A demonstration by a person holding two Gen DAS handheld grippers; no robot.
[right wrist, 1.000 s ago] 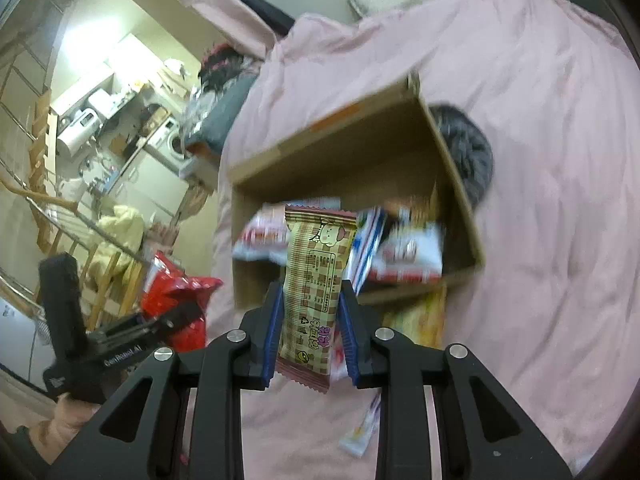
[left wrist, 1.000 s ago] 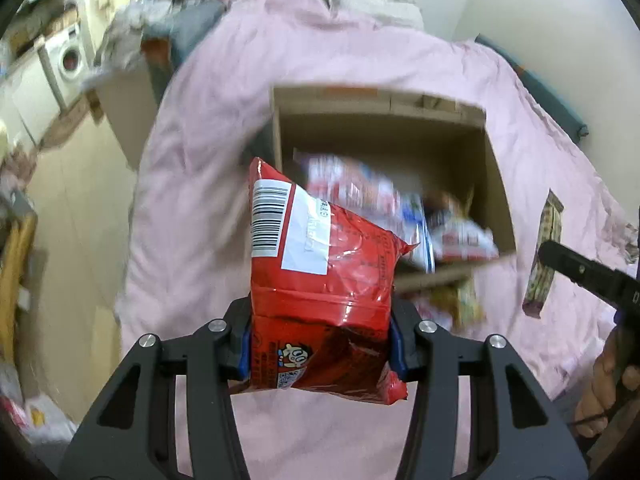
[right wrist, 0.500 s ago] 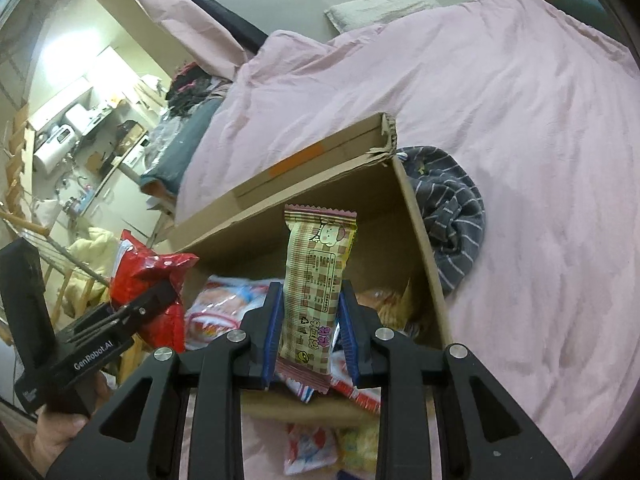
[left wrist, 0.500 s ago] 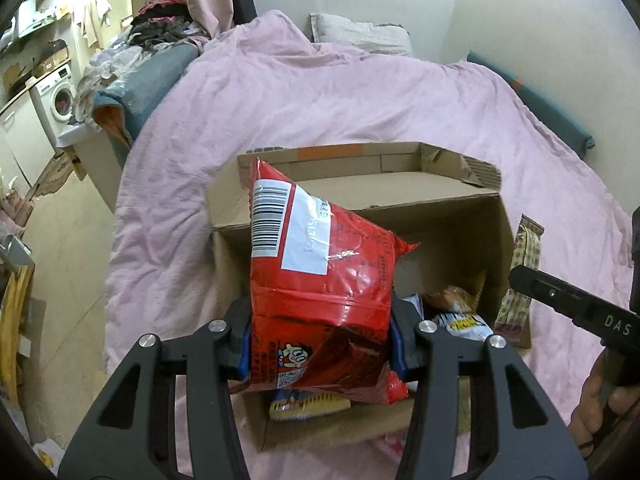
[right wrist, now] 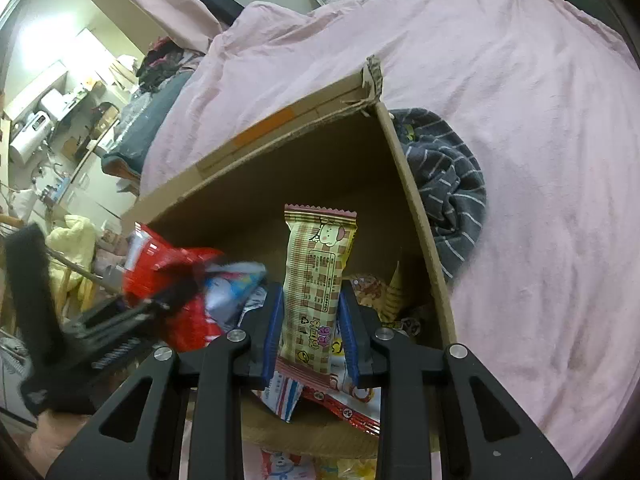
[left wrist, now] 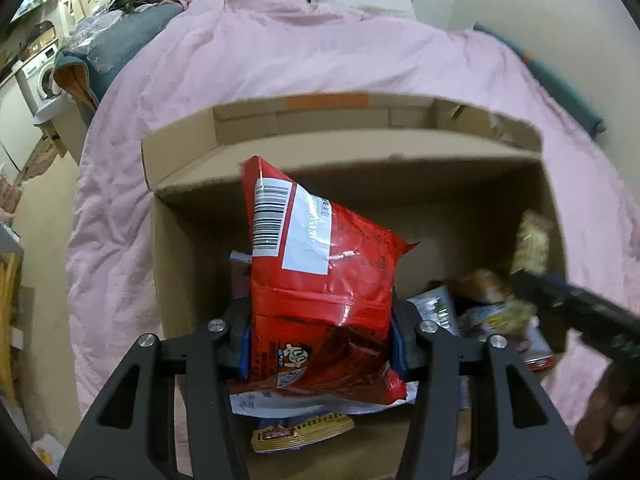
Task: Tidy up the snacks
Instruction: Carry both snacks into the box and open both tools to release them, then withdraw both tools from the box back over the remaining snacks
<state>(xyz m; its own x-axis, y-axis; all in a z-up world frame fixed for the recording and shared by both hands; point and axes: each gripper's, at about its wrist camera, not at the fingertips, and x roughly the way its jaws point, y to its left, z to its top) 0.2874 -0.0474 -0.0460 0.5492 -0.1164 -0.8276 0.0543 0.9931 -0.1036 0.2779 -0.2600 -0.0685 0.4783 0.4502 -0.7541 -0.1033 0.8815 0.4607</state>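
Holding a snack apiece, both grippers hang over the open cardboard box (left wrist: 360, 152) that sits on the pink bedspread (left wrist: 280, 52). The left gripper (left wrist: 320, 344) pinches the lower part of a red snack bag (left wrist: 320, 292), whose long axis runs up and away from the jaws, the barcode end toward the far wall of the box. The right gripper (right wrist: 311, 332) is closed narrowly on a slim checked wafer packet (right wrist: 316, 280), which stands upright between the blue pads (right wrist: 273, 332), its crimped top pointing toward the far wall. Directly below and just ahead of both sets of fingers lies the box floor, already covered with loose snack packets (right wrist: 320, 392). From the left view the right gripper (left wrist: 580, 312) sits over the right half of the box, so each hand seems to have its own side. The drop ahead looks short and mostly downward; a striped dark cloth (right wrist: 444, 184) lies outside the right wall
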